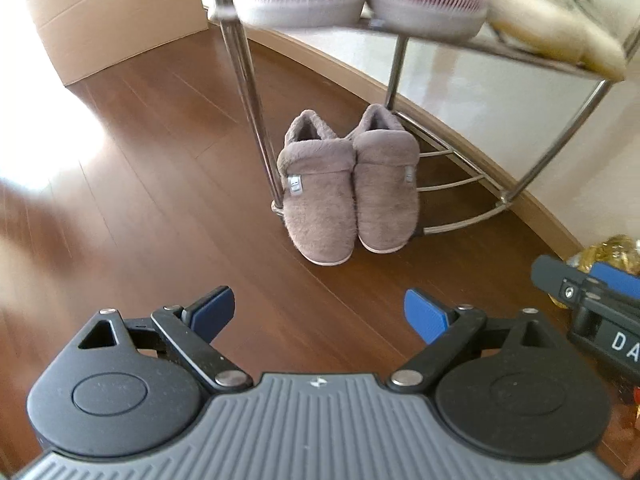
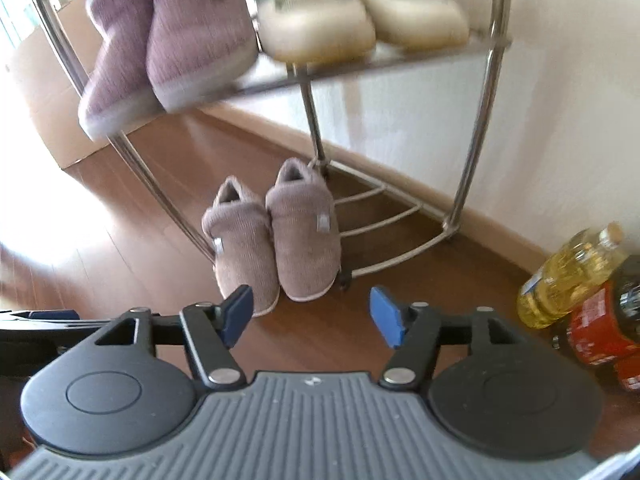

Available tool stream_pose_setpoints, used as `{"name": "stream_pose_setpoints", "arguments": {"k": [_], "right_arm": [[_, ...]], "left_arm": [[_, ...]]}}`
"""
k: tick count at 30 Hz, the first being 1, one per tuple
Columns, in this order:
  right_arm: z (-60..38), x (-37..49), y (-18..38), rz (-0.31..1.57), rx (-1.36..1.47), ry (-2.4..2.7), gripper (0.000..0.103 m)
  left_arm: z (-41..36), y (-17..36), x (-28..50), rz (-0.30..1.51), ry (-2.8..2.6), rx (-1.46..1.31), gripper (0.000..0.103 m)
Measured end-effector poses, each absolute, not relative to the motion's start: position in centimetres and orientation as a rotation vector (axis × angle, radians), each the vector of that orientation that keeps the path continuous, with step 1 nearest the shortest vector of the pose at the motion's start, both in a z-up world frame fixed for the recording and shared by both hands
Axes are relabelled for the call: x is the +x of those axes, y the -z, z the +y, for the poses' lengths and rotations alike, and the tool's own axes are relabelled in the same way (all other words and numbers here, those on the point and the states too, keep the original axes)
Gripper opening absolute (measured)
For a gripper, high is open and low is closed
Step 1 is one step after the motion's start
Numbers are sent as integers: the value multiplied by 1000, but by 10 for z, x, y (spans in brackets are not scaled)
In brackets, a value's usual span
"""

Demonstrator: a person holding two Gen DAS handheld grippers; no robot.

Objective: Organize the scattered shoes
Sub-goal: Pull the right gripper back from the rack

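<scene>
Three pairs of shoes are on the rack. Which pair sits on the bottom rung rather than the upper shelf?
The grey-brown fleece slippers, standing side by side on the lowest rails. The purple slippers and the cream sneakers both sit on the upper shelf.

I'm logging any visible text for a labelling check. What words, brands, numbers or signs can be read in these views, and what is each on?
"DA": white letters on the right gripper, cut off by the left wrist view's edge.
Small tags on the brown slippers: too small to read.
Red bottle: print on its label is blurred, unreadable.
Yellow oil bottle: label unreadable.
Small emblem on the left gripper body: a mark, not text.
</scene>
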State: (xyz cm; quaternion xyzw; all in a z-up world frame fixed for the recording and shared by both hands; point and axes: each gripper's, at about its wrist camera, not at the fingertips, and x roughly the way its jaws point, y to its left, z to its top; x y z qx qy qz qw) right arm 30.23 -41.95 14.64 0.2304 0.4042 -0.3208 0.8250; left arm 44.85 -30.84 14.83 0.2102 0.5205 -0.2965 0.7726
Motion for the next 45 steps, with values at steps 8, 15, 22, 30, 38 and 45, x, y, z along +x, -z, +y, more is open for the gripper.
{"name": "stream_pose_setpoints", "arguments": {"k": [8, 15, 22, 30, 38, 45], "right_arm": [[-401, 299, -208, 827, 512, 651, 68], [-403, 270, -240, 791, 478, 597, 70], [-403, 209, -274, 740, 437, 563, 70], [-403, 138, -330, 635, 392, 535, 70], [-390, 88, -413, 530, 327, 509, 70], [-381, 71, -463, 462, 327, 527, 78]], "left_arm": [[-295, -197, 434, 1143, 582, 451, 94], [-289, -233, 390, 1107, 532, 425, 94], [-286, -269, 333, 1049, 533, 372, 94], [-279, -333, 264, 950, 512, 354, 94], [-265, -411, 217, 891, 523, 325, 94], [-256, -453, 207, 867, 539, 320, 94]]}}
